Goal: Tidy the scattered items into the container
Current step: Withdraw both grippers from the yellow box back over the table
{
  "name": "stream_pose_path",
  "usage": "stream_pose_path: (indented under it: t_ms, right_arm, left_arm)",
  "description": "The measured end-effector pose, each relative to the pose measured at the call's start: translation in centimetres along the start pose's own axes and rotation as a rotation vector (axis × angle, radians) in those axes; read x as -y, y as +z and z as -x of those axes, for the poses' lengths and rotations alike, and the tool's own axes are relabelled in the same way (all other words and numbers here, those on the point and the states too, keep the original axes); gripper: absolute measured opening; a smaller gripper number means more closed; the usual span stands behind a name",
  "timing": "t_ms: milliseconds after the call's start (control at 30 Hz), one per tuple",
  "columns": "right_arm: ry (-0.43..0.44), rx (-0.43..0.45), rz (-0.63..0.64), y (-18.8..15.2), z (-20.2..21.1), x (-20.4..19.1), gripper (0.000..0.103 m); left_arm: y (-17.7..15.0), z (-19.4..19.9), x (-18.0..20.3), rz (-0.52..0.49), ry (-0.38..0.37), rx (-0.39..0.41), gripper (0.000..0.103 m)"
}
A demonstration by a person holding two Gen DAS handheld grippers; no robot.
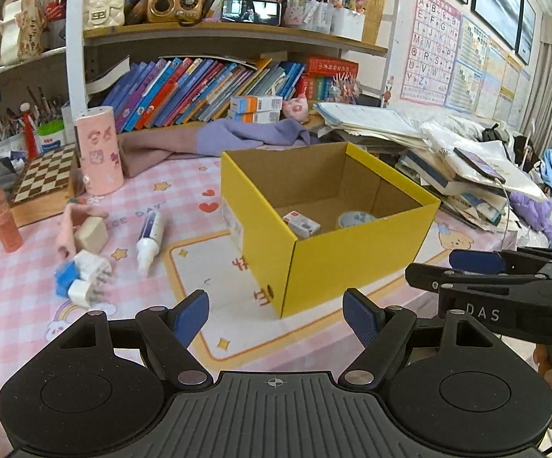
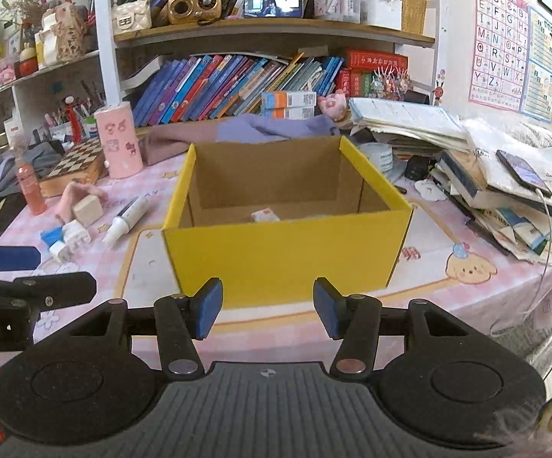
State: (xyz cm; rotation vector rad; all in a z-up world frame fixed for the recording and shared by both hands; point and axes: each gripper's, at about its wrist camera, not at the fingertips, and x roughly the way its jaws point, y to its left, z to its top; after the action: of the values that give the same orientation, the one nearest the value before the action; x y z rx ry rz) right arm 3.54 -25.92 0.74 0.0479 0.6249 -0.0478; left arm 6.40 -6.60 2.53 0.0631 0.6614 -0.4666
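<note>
Both the left claw (image 1: 276,315) and right claw (image 2: 268,307) hung wide and empty before the yellow box (image 2: 283,255), while a white tube (image 1: 150,238) and plugs (image 1: 85,278) lay on the tabletop (image 1: 16,297) to its left.

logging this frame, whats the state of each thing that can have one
left gripper: open, empty
right gripper: open, empty
yellow box: open-topped, upright, two items inside
small carton: in the box
tape roll: in the box
white tube: lying on the table, outside the box
wooden block: on the table, outside the box
white plugs: on the table, outside the box
pink bottle: upright
</note>
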Motion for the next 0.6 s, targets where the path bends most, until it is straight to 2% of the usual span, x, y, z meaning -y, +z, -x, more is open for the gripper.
stream_pose_path:
  t_ms: [333, 600]
  right_arm:
    - [0.016, -0.046, 0.006, -2.1, 1.2, -2.5, 0.052]
    - [0.059, -0.072, 0.045, -3.0, 1.6, -4.9, 0.057]
  left_arm:
    - [-2.6, 1.9, -1.4, 0.032, 0.002, -0.048, 0.079]
    - [-3.9, 3.3, -2.5, 0.063, 0.033, -0.059, 0.08]
